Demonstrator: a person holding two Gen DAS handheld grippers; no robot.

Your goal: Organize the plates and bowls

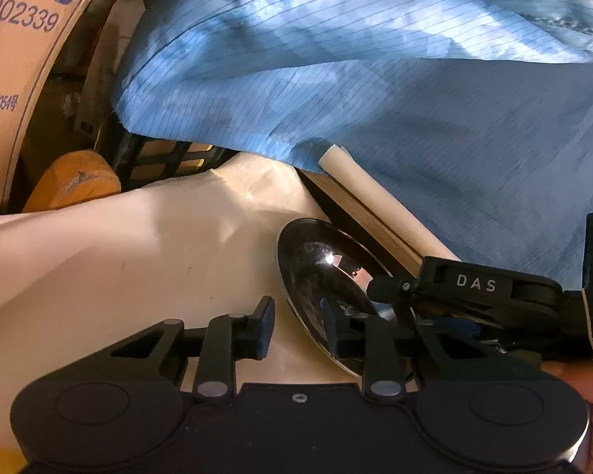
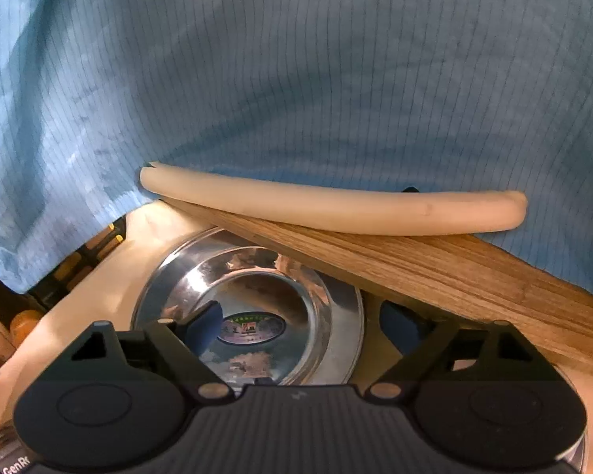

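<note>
**Clerk:** One steel dish (image 2: 320, 296) on record, shiny, with a sticker at its centre. It lies on the cream-covered worktop (image 1: 118, 268), hard against that worktop's wooden edge board (image 2: 435, 264), which overlaps the dish's far rim in the right wrist view.

**Checker:** Grippers?

**Clerk:** Two. Right gripper (image 2: 308, 326): fingers wide apart, one inside the dish, one outside its rim next to the board, straddling the rim, nothing clamped. Left gripper (image 1: 296, 326): fingers apart, empty, one pad (image 1: 265, 328) over bare cloth, the other at the dish's near rim.

**Checker:** Hazards?

**Clerk:** Three, by my judgement. The thin, slick rim may slip from the pads if closed on shallowly. The outer finger may catch the board or the foam tube (image 2: 336, 207) above it. Both grippers crowd one dish and may knock together. The blue garment (image 2: 296, 79) hangs near and could snag.
</note>
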